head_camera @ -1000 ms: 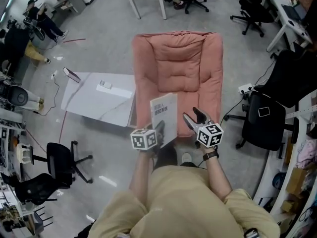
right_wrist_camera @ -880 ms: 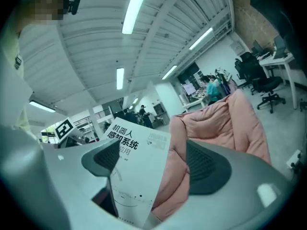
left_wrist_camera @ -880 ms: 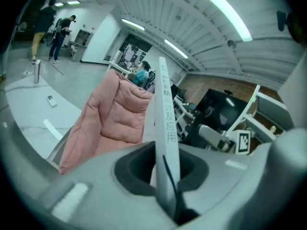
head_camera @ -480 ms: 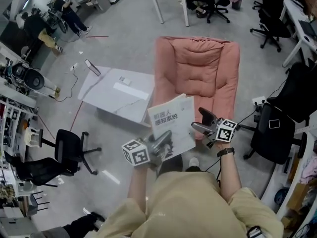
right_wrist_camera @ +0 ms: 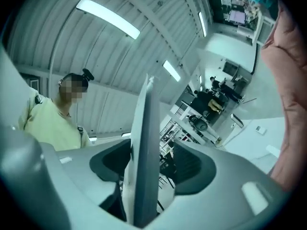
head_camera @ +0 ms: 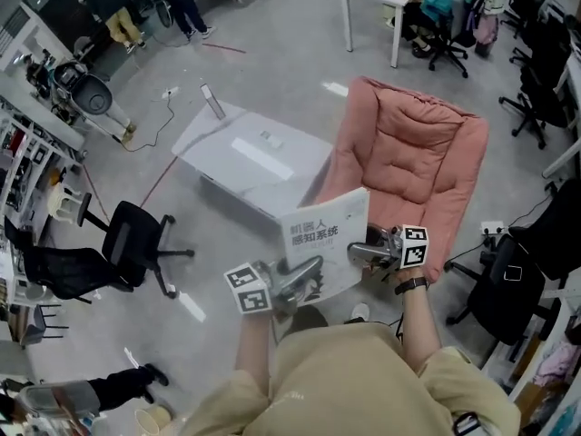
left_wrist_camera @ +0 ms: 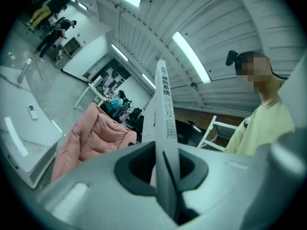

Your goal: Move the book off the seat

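Thin white paperback book with grey printed title is up in the air in front of the person, off the pink padded armchair seat, hanging by the seat's front left corner. Left claw pinches the book's lower left edge, jaws pressed tight on it; in the left gripper view the book runs edge-on straight up from between the jaws. Right claw sits at the book's right edge, jaws just been closing. The book stands between them, against one pad, with a visible gap to the other, so no pinch there. Low white rectangular table is left of the armchair on the grey floor. Black wheeled office chair stands further left.
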Action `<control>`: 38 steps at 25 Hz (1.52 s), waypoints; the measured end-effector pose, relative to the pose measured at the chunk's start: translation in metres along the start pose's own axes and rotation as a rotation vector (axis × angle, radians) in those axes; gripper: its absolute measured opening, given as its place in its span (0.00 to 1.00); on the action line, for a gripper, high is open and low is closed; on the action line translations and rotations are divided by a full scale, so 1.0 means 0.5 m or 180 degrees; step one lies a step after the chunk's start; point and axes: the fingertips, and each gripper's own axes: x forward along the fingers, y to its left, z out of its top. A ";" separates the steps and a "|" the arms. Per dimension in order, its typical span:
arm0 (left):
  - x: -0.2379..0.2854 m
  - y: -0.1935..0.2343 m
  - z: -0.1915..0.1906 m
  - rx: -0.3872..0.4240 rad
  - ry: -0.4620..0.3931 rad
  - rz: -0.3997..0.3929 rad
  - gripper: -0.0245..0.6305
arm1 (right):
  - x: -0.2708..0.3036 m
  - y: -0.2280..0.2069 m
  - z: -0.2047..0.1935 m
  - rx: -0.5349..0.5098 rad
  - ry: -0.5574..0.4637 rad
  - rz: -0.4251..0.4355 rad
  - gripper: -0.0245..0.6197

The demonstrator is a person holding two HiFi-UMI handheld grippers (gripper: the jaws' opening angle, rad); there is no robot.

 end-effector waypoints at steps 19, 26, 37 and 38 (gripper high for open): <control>-0.610 0.298 0.163 -0.0498 -0.1399 0.1389 0.11 | 0.627 -0.173 -0.159 0.0360 0.1227 0.0179 0.11; -0.866 0.327 0.169 -0.0578 -0.1536 0.1813 0.11 | 0.849 -0.201 -0.310 0.0654 0.1553 0.0147 0.11; -0.993 0.473 0.079 -0.1445 -0.1711 0.2668 0.15 | 0.931 -0.345 -0.455 0.1074 0.2447 -0.0359 0.12; -1.004 0.495 0.074 -0.1546 -0.1703 0.2738 0.14 | 0.941 -0.370 -0.467 0.1166 0.2518 -0.0434 0.12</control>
